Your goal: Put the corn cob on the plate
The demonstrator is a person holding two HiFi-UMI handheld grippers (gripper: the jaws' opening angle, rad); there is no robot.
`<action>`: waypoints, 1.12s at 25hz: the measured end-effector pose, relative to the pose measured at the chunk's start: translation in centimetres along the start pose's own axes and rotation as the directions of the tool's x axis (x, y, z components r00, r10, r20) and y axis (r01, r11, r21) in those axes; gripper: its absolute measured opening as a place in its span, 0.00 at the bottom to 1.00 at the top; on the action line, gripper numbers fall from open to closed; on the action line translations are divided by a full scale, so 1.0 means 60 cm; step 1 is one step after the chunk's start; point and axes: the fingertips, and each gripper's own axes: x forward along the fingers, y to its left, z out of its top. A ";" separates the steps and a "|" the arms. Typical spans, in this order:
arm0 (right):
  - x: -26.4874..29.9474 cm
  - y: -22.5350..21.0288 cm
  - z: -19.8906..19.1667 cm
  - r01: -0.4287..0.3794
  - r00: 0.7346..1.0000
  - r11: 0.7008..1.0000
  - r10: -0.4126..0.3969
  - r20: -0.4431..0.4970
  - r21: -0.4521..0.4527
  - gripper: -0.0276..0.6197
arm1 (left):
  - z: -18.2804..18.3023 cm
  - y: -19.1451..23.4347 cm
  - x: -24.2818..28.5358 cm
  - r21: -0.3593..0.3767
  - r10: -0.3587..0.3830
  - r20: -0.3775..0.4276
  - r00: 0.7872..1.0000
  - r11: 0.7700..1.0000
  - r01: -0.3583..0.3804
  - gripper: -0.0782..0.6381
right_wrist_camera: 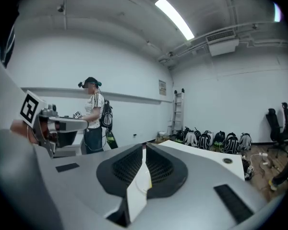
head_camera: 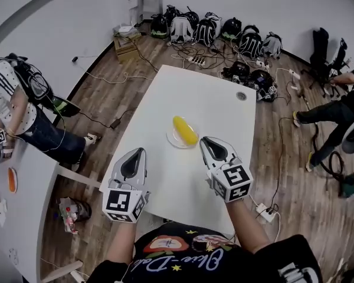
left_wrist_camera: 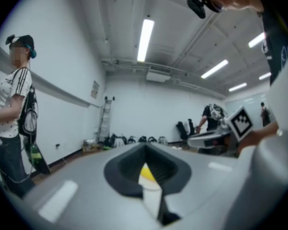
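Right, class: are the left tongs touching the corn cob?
Apart. The head view shows a bare strip of table between the left tongs and the corn cob, which lies on the plate.

Lab rm: backpack rigs [head_camera: 206, 31] by wall [head_camera: 253, 5], cables [head_camera: 192, 59] on flr [head_camera: 295, 181].

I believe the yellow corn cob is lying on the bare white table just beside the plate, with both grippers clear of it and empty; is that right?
Not quite. The corn cob lies on the plate, not beside it on the white table, as the head view shows. The rest holds: the left gripper and the right gripper are clear of it and empty.
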 end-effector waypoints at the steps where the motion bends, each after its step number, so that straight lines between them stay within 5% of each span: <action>1: -0.020 0.003 0.005 0.003 1.000 1.000 -0.003 0.025 0.029 0.10 | 0.005 -0.008 -0.001 0.007 -0.009 0.005 1.000 1.000 0.009 0.11; 4: -0.061 0.013 0.015 0.004 0.997 0.995 -0.011 0.078 0.098 0.09 | 0.014 -0.027 0.003 0.016 -0.033 0.012 0.999 0.999 0.033 0.11; 28: -0.086 0.043 0.029 -0.038 0.993 0.996 0.029 0.111 0.082 0.07 | 0.027 -0.068 -0.007 0.094 -0.062 -0.007 0.998 0.994 0.062 0.11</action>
